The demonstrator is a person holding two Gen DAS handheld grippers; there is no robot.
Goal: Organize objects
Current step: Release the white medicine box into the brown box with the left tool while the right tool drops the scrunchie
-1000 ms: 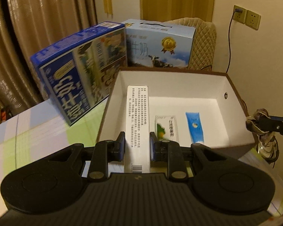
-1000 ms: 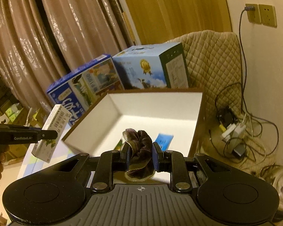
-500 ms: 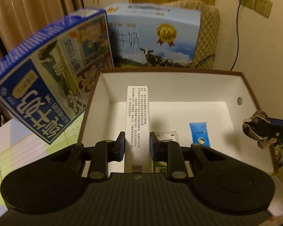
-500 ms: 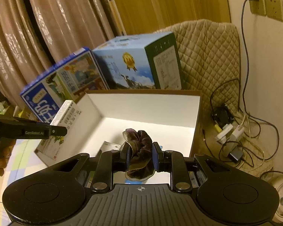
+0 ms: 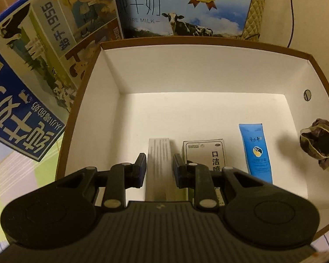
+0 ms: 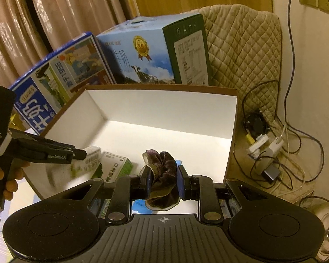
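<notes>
Jaws of the left gripper stand slightly apart around a slim white carton; whether the pads still press it I cannot tell, as the carton is blurred and small gaps show on both sides. It lies low in the white box, near the floor, left of a small packet and well left of the blue tube.

To do this step well, I judge the carton should be let go only once it rests flat, parallel to the packet and not touching it. The gripper should then rise straight up, so that its fingers knock neither the packet nor the near wall.

The right gripper is clamped on a dark scrunchie, held over the right side of the box above the tube. It had best wait until the left gripper clears, then set the scrunchie in the bare far right part of the floor.

Two milk cases crowd the left and far walls.
</notes>
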